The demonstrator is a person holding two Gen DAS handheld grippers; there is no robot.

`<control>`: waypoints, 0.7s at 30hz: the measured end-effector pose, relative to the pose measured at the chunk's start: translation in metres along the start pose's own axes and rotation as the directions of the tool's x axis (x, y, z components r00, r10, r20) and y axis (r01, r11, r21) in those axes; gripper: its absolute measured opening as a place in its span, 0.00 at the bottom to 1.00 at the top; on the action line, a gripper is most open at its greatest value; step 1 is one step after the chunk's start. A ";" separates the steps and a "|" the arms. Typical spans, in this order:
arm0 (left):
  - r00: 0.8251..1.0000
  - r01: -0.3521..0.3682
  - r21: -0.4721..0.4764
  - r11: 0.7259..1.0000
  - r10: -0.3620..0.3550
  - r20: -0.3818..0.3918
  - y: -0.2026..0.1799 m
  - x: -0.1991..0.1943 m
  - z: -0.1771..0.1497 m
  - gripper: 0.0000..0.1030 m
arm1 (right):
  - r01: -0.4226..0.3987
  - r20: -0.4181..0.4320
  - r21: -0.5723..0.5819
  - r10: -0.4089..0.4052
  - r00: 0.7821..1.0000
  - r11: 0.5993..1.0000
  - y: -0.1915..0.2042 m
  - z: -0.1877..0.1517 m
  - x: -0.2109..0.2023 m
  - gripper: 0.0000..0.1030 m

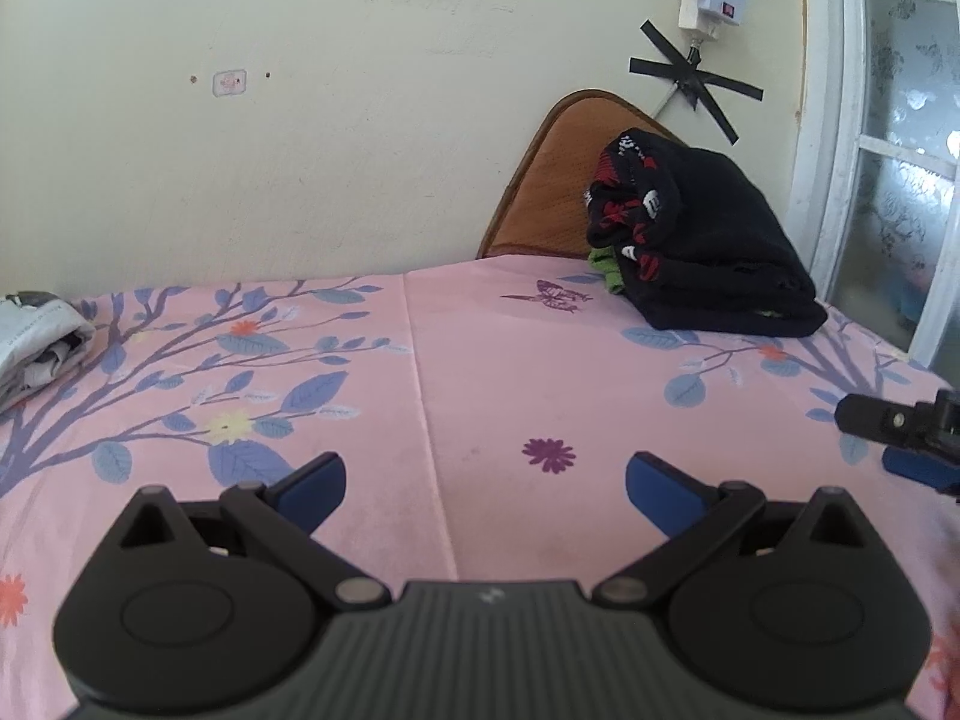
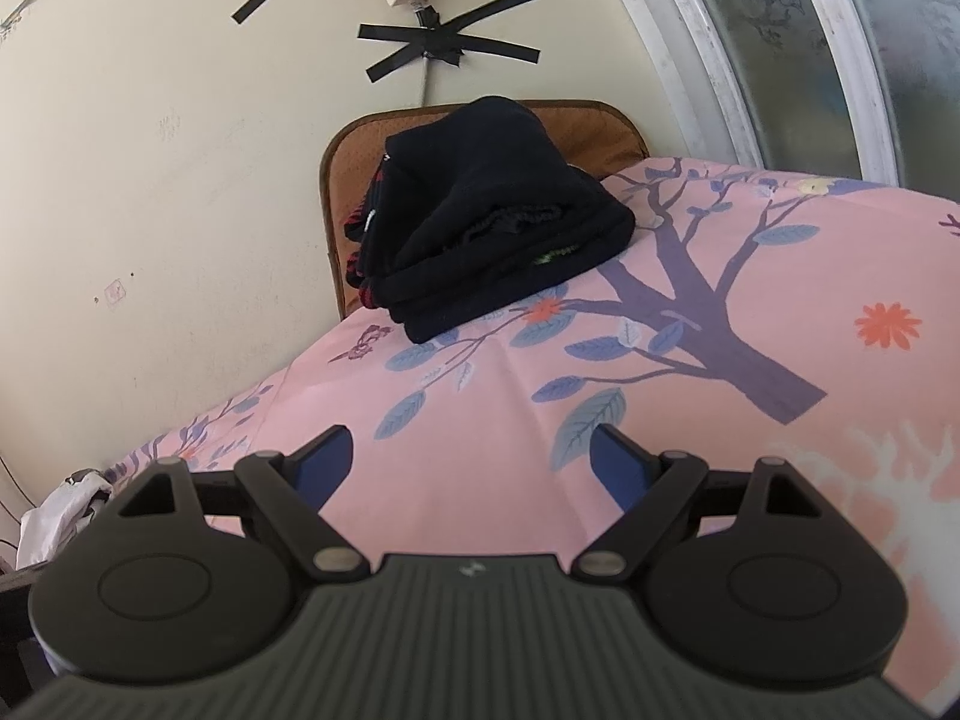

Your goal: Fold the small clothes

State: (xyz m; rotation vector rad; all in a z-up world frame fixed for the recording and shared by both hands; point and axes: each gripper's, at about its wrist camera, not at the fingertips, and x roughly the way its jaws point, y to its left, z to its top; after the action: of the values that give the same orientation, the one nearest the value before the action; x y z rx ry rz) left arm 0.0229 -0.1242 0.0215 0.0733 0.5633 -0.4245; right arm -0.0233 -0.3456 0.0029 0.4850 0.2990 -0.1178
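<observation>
A stack of folded dark clothes (image 1: 702, 240), black with red and white print and a green piece underneath, sits at the far right of the pink floral sheet (image 1: 480, 360). It also shows in the right wrist view (image 2: 492, 222). A white and grey garment (image 1: 36, 342) lies crumpled at the far left edge; it shows at the lower left of the right wrist view (image 2: 66, 510). My left gripper (image 1: 486, 489) is open and empty above bare sheet. My right gripper (image 2: 471, 462) is open and empty above the sheet; part of it shows in the left wrist view (image 1: 900, 438).
A brown mat (image 1: 570, 180) leans on the cream wall behind the stack. A power strip with a taped cable (image 1: 702, 6) hangs on the wall. A white-framed frosted window (image 1: 888, 150) stands at the right. The pink sheet (image 2: 660, 372) covers the surface.
</observation>
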 end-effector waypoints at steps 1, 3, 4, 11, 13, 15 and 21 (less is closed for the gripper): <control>1.000 0.008 -0.015 1.000 -0.008 -0.004 0.003 0.000 0.001 1.00 | -0.001 0.006 -0.009 0.001 1.000 1.000 0.001 -0.001 -0.001 0.86; 1.000 0.007 -0.057 0.998 -0.007 -0.006 0.008 0.000 0.002 1.00 | 0.000 0.017 -0.031 0.001 1.000 1.000 0.005 -0.002 -0.002 0.86; 1.000 -0.005 -0.075 0.997 0.005 -0.001 0.010 -0.002 0.002 1.00 | 0.001 0.022 -0.046 0.000 1.000 0.999 0.008 -0.003 -0.003 0.86; 0.997 -0.076 -0.067 0.995 0.076 -0.007 0.001 -0.016 0.009 1.00 | -0.018 0.050 -0.128 0.025 0.998 0.992 0.018 -0.007 -0.006 0.86; 0.996 -0.092 -0.054 0.994 0.091 -0.009 -0.005 -0.020 0.012 1.00 | -0.027 0.061 -0.110 0.034 0.998 0.994 0.015 -0.007 -0.008 0.86; 0.997 -0.076 -0.048 0.996 0.075 -0.019 -0.010 -0.024 0.016 1.00 | -0.035 0.074 -0.095 0.043 0.996 0.995 0.013 -0.007 -0.009 0.86; 0.992 -0.116 -0.057 0.992 0.114 -0.045 -0.018 -0.029 0.025 1.00 | -0.059 0.097 -0.090 0.068 0.993 0.994 0.012 -0.007 -0.013 0.86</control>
State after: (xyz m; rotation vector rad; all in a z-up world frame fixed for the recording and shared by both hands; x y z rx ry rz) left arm 0.0057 -0.1342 0.0587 0.0572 0.6090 -0.2941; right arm -0.0355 -0.3309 0.0066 0.4006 0.1893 -0.0664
